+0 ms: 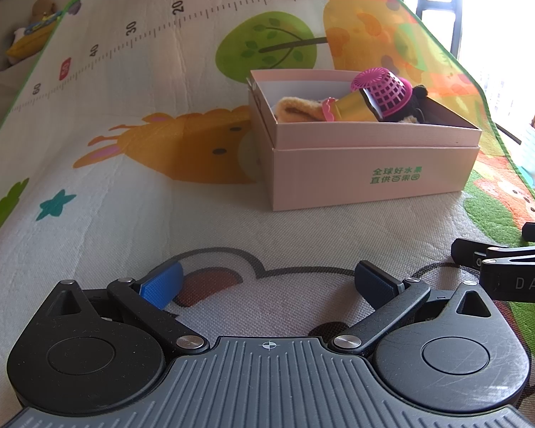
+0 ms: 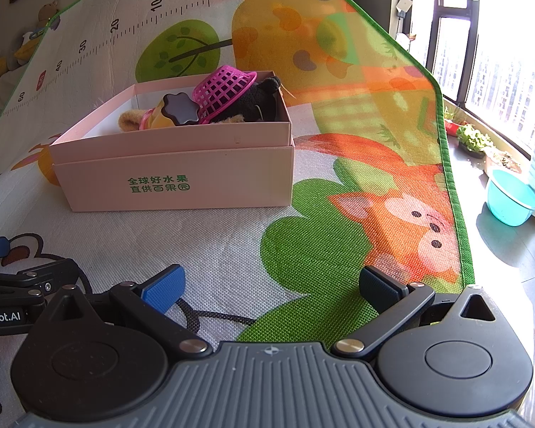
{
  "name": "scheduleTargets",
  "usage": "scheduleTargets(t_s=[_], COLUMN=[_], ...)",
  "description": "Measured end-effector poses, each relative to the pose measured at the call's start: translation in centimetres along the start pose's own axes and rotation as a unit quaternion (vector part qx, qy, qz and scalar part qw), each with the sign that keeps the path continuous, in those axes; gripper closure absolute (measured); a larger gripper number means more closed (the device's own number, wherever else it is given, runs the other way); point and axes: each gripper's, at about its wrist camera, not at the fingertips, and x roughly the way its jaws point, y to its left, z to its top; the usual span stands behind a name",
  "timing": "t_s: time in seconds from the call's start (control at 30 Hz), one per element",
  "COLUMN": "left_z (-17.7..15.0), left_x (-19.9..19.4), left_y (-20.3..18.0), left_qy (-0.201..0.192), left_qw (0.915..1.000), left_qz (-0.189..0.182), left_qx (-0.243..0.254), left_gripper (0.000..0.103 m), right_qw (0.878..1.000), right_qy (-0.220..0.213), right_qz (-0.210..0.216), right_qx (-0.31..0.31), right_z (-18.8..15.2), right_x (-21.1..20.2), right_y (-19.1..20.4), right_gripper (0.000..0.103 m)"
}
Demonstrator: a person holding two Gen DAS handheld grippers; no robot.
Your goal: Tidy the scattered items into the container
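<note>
Apparently done: both my left claw (image 1: 267, 285) and right claw (image 2: 269, 287) gape empty, while the light, stiff pink mesh basket (image 2: 224, 87), best pinched by its rim, sits in the pink box (image 2: 174, 174).

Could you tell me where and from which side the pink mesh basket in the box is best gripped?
Probably the flared rim of the pink mesh basket, approached from above. It lies tipped, partly upside down, on the black plush toy inside the pink box, rising above the walls. The thin rim suits two fingers; the box walls block a side approach.
</note>
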Motion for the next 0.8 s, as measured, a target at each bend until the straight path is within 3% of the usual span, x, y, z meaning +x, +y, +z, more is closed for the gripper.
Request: scheduleTargets(t_s=[0.3,0.5,0.8], left_z=[0.2,1.0,0.8], left_x=[0.2,0.4,0.3], left_y=[0.1,0.1,0.0], left_qy=[0.003,0.035,0.029], left_qw=[1.0,0.9993,0.9994], left_qz=[0.0,0.002,0.011], left_qx=[0.002,-0.012,-0.016], left_gripper=[0.0,0.0,0.0], right_qw=[1.0,1.0,1.0], right_qy=[0.0,0.0,0.0], right_qz=[0.0,0.0,0.0], right_qx=[0.0,0.0,0.0], right_z=[0.0,0.0,0.0], right_x=[0.0,0.0,0.0], right_y=[0.0,0.0,0.0], right_gripper=[0.0,0.0,0.0])
